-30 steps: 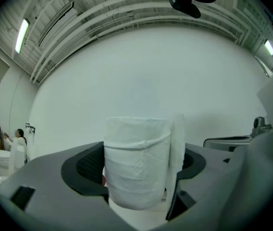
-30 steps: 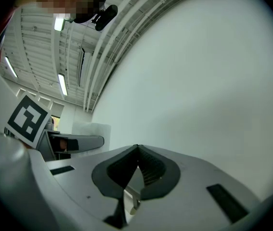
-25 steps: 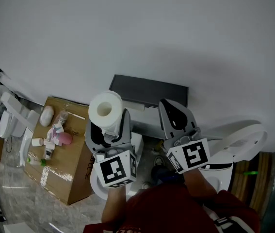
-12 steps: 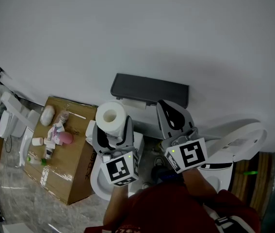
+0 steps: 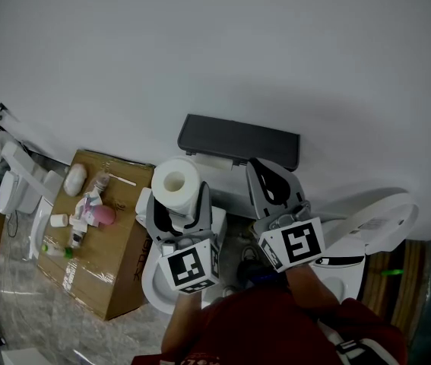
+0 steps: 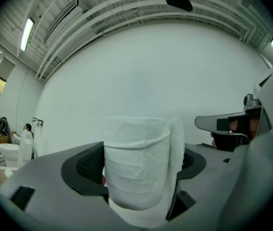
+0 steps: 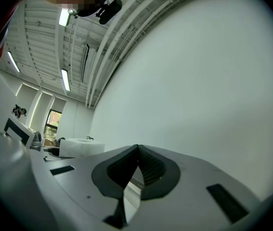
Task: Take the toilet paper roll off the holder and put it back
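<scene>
We grip the toilet paper roll (image 5: pixel 172 182) in our left gripper (image 5: pixel 177 207), just left of the wall holder (image 5: pixel 238 141). Our right gripper (image 5: pixel 270 172) is closed and empty. Likely next: carry the roll right and seat it on the holder.

I see the toilet paper roll (image 5: pixel 175 182) is white w/ a faint embossed diamond pattern. Left gripper (image 5: pixel 174 204) & right gripper (image 5: pixel 270 175) are light grey w/ black pads (image 6: pixel 85 167); marker cubes (image 5: pixel 192 266) carry black-and-white squares. Holder (image 5: pixel 238 141), far side, is dark grey vs. plain off-white wall (image 5: pixel 200 52). Cardboard box (image 5: pixel 120 242) at left is brown w/ a pink item (image 5: pixel 102 216) on it. Near sleeve (image 5: pixel 276 325) is red; floor (image 5: pixel 25 310) is grey, marbled.
</scene>
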`<state>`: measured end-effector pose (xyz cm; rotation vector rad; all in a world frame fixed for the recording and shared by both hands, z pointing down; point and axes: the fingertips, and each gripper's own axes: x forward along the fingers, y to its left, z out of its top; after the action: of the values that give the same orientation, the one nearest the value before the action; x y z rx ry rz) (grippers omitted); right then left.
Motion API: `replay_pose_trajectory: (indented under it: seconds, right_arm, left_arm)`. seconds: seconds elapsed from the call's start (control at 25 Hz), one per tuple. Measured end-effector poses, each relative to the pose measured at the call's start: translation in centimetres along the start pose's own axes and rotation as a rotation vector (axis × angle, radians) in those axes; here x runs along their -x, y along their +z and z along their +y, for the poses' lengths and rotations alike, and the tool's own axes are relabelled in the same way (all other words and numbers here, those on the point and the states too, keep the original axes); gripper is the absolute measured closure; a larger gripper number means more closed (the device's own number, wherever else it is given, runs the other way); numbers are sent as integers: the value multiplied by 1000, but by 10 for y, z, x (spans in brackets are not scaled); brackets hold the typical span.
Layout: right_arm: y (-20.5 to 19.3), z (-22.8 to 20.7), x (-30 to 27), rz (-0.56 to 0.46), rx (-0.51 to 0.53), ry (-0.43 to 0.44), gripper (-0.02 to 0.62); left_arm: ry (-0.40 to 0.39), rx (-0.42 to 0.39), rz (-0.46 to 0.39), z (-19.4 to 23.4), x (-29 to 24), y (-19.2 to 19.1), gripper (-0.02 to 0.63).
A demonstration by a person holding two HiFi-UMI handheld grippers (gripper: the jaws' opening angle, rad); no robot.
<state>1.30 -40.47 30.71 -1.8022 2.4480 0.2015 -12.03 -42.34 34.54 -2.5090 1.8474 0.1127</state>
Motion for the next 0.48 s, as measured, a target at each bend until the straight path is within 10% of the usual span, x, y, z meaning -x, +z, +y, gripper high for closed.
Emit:
replay_pose_trajectory:
  seconds: [0.48]
  right_arm:
    - [-1, -1, 1, 12, 0, -3, 588]
  left_arm:
    - [15, 2, 3, 2, 2, -2, 175]
